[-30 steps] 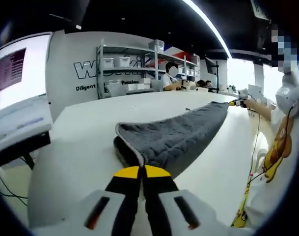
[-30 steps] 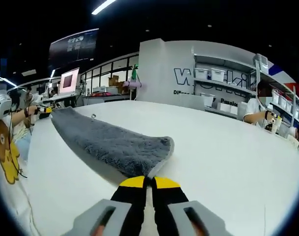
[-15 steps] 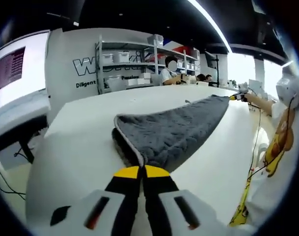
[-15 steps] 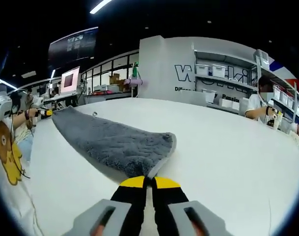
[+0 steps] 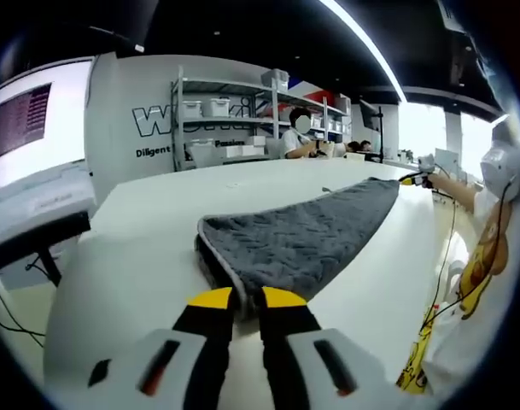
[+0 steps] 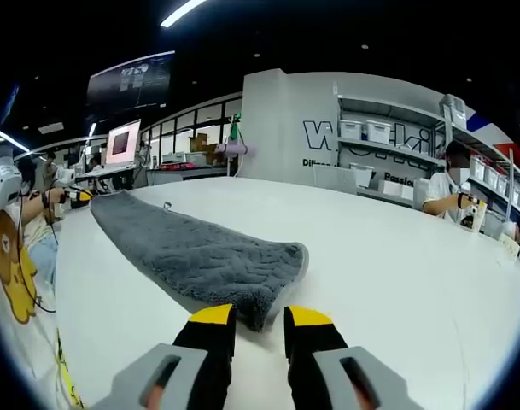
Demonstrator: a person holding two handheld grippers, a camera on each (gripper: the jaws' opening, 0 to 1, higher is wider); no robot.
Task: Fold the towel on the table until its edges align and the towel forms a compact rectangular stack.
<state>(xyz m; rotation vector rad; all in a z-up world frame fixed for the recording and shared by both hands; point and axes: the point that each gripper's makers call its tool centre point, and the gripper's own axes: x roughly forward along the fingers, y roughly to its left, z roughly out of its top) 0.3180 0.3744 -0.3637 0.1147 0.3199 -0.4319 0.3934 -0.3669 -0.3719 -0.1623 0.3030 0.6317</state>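
L tongs (image 5: 247, 297): released, jaws apart w/ the grey towel (image 5: 302, 235) corner lying in the gap, not pinched. R tongs (image 6: 260, 316): same, jaws spread either side of the towel's near corner, nothing held.

Towel: already doubled lengthwise, a long strip on the white table (image 5: 148, 231). In the left gripper view it runs from 6 o'clock out toward 2 o'clock; in the right gripper view from 6 toward 10 o'clock. Pale edging of the upper layer sits just off the lower layer at the L corner, so alignment there is approx., not exact.

Judgement: fold just laid down, next fold pending. To do it well, square both near corners first, re-grip both layers together, keep tension even betw. the two tongs, and lay edge on edge.

Beyond: shelving w/ bins (image 5: 217, 120), seated people at 12–1 o'clock.
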